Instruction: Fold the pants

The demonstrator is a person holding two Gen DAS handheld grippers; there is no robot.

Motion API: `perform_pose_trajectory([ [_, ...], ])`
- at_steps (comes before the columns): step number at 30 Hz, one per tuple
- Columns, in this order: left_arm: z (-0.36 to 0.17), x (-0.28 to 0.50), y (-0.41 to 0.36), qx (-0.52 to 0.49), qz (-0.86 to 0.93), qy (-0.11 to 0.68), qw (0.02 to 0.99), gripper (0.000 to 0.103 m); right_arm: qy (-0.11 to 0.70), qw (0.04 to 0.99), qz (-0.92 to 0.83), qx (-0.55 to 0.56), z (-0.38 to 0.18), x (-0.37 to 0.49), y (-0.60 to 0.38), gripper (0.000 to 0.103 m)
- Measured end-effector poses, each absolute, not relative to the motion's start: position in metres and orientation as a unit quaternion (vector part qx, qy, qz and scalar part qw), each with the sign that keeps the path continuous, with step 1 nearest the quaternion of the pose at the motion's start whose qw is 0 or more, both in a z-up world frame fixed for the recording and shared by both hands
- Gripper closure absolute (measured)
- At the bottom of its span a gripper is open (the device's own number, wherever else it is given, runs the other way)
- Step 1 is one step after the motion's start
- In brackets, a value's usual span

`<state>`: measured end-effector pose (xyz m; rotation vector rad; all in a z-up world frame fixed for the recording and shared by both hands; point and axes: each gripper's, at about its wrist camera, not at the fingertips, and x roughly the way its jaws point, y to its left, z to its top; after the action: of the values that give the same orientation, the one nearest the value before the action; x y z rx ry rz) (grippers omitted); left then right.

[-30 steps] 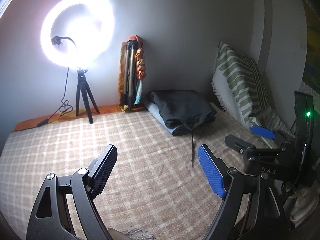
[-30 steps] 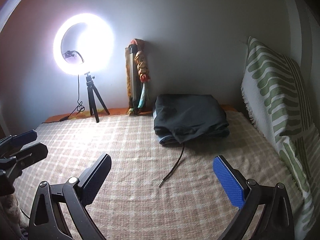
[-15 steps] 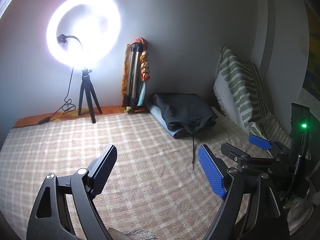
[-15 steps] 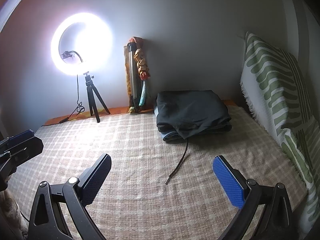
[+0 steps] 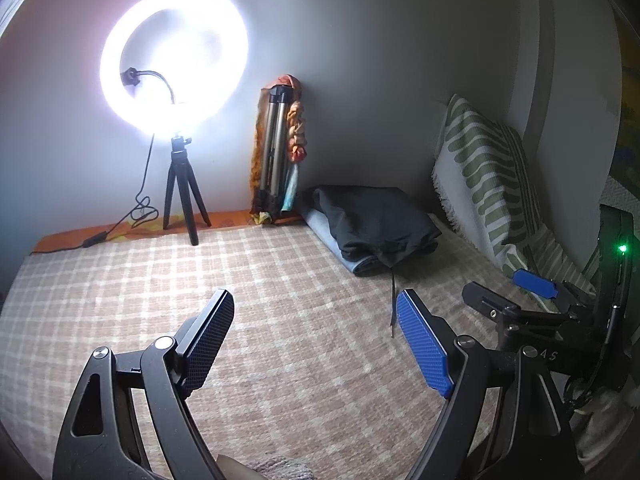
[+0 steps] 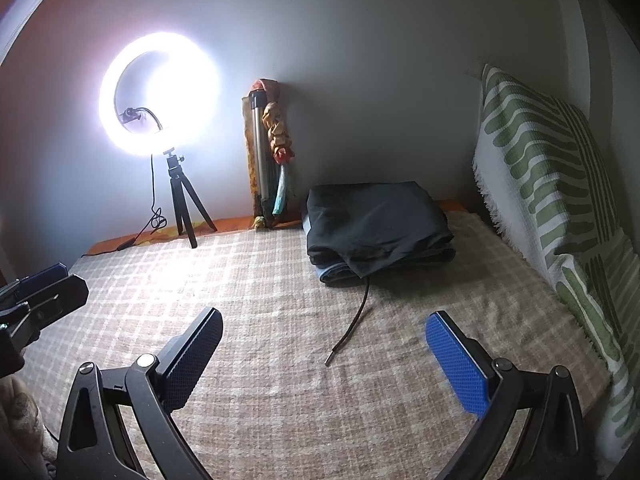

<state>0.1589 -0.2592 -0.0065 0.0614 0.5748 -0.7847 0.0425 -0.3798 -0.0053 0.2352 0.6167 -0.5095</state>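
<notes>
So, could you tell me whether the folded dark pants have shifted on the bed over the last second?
No. The folded dark pants lie in the same spot by the wall, right of the folded tripod, drawstring trailing forward as before.

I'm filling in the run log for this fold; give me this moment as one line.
left gripper: open, empty | right gripper: open, empty | dark pants: folded, on blue cloth by wall | drawstring: trailing on checked bedspread
</notes>
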Motion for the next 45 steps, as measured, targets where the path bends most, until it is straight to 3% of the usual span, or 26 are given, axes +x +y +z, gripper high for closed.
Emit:
perform_pose_trajectory([
  [45, -0.013, 0.157, -0.262, 0.051, -0.367, 0.269, 0.889, 0.020, 0.313, 0.908, -0.242, 0.138, -0.018, 0.039, -0.381, 0.000],
])
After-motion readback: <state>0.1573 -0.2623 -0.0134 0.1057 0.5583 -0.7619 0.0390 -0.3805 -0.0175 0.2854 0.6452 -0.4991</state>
